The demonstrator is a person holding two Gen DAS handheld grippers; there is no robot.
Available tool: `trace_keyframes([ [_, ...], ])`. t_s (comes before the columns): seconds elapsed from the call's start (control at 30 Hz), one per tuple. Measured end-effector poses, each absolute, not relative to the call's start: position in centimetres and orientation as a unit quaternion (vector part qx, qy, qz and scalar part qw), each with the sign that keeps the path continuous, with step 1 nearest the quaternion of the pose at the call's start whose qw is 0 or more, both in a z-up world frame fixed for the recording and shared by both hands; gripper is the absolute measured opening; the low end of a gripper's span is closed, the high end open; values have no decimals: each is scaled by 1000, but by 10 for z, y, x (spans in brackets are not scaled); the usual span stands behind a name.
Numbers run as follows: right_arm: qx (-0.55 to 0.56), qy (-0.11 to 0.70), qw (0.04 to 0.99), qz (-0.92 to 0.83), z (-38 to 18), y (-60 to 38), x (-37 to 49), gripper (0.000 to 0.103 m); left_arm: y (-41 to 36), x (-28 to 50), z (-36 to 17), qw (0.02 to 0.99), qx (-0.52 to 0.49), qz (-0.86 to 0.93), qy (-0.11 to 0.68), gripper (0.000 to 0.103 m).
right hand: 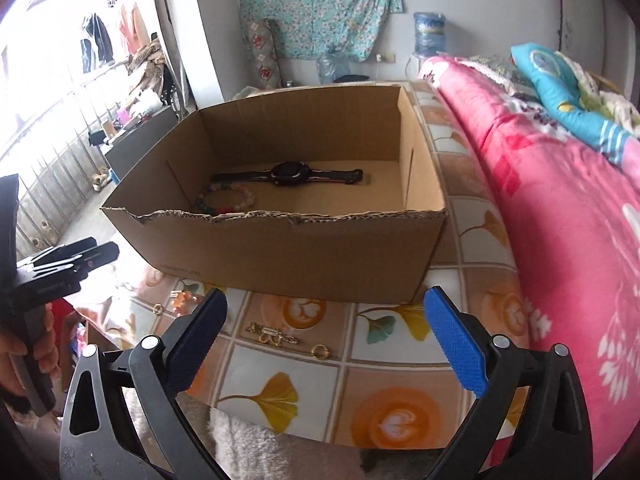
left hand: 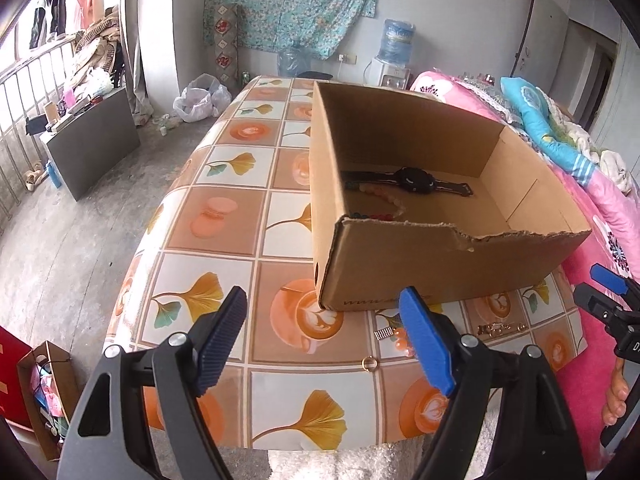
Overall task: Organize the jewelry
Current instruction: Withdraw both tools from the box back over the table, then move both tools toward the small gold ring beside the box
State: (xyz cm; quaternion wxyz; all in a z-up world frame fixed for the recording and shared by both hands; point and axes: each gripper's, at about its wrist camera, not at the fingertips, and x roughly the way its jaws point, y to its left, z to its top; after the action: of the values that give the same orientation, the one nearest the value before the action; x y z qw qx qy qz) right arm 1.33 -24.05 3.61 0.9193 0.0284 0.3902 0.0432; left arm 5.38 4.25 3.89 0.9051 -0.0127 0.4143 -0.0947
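Two grippers, both released and empty: left view, left gripper (left hand: 326,342) has a ring (left hand: 369,362) just ahead between its fingers; right view, right gripper (right hand: 334,340) sits nearest the clasp (right hand: 273,335), long axis crosswise, box (right hand: 280,248) beyond.

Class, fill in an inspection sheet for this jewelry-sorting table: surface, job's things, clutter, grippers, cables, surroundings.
Surface: table with patterned cloth.
Job's things: watch and bead bracelet inside the cardboard box; gold clasp piece, two rings, orange beads on the cloth.
Clutter: nothing seen.
Grippers: left gripper and right gripper open, fingers empty.
Cables: nothing seen.
Surroundings: pink bedding, water dispenser.
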Motion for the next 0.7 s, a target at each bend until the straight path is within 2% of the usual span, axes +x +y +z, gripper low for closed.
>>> trace_keyframes([
  [0.27,-11,377,926,-11,48,-250,9,95,49,40,29,905,-25,-122,407,83],
  [0.33,-19,345,938,-25,55,-248,1,95,53,38,25,902,-36,-137,409,87],
  [0.4,-37,315,948,-18,57,-241,-7,95,58,36,24,901,-52,-146,405,98],
  [0.5,-70,312,947,20,51,-224,-10,95,64,33,24,904,-68,-155,393,98],
  [0.7,-40,321,943,75,38,-194,-14,95,69,31,22,899,-90,-182,387,98],
])
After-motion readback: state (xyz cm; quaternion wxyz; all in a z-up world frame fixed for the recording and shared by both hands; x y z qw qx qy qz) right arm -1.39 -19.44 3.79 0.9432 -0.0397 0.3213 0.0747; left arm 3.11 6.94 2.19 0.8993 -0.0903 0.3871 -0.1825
